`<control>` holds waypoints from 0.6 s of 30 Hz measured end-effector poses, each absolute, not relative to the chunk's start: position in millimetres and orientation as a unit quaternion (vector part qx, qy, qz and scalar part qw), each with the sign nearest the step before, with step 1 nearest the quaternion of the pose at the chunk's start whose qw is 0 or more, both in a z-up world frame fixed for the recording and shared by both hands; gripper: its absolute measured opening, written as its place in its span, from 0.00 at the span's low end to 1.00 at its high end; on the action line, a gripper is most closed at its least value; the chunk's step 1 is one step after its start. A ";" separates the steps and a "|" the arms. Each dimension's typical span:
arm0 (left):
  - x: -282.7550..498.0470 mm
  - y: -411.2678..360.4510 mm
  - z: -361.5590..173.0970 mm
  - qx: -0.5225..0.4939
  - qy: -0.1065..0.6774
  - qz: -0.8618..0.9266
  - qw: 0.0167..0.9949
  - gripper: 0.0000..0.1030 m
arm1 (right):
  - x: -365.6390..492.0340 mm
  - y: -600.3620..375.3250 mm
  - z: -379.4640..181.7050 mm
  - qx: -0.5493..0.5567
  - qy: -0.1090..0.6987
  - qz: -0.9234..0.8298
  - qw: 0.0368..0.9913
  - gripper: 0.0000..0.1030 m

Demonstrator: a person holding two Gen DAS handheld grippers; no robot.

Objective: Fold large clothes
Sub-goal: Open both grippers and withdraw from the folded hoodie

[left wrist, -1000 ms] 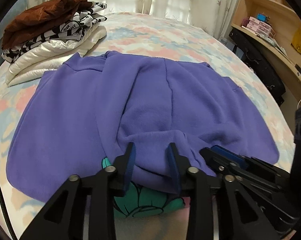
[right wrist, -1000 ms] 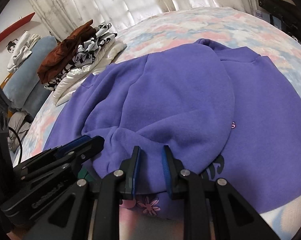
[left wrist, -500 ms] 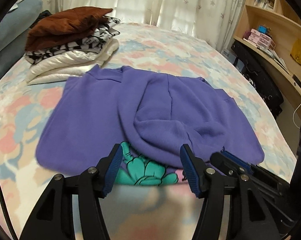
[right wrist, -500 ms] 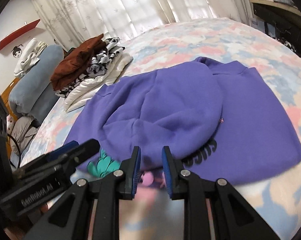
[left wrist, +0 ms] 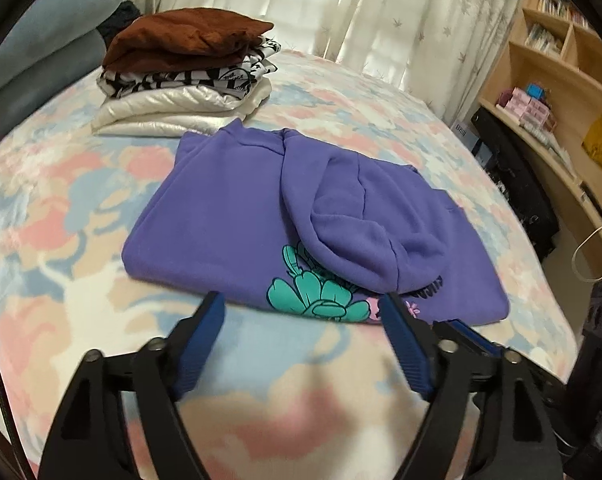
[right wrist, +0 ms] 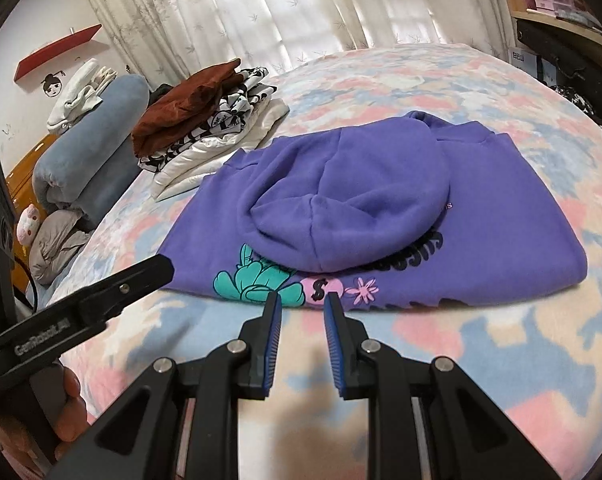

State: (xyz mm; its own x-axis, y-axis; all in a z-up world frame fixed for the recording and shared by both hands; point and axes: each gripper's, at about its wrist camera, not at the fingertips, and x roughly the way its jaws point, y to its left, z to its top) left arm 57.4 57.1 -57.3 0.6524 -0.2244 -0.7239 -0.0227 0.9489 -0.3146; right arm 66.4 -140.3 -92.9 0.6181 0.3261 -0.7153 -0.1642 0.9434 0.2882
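Observation:
A purple hoodie (left wrist: 229,224) lies folded on the bed, its hood (left wrist: 365,236) laid down over the front print of a teal flower (left wrist: 317,292). It also shows in the right wrist view (right wrist: 481,220). My left gripper (left wrist: 303,312) is wide open and empty, just in front of the hoodie's near edge. My right gripper (right wrist: 301,304) is open with a narrow gap and empty, also at the near edge, apart from the cloth. The left gripper's finger (right wrist: 113,292) shows at the left of the right wrist view.
A stack of folded clothes (left wrist: 189,68), brown on top, sits at the far left of the flowered bedspread (left wrist: 61,208). A rolled blue blanket (right wrist: 89,140) lies beyond it. Shelves and a desk (left wrist: 549,120) run along the right side.
Both grippers let go of the hood's edge and drew back toward me. The left jaws opened wide. The hood now lies flat on the hoodie's front.

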 end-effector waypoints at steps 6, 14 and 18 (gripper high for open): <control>51.8 79.0 -83.2 -0.215 0.423 -0.079 0.877 0.82 | 62.4 -134.6 -103.1 0.093 0.422 0.126 0.893 0.21; 65.6 107.7 -135.2 -0.298 0.443 -0.072 0.843 0.82 | 74.1 -126.0 -114.1 0.088 0.429 0.123 0.890 0.21; 72.6 116.6 -148.7 -0.329 0.419 -0.075 0.843 0.82 | 79.9 -119.7 -115.2 0.083 0.422 0.131 0.893 0.21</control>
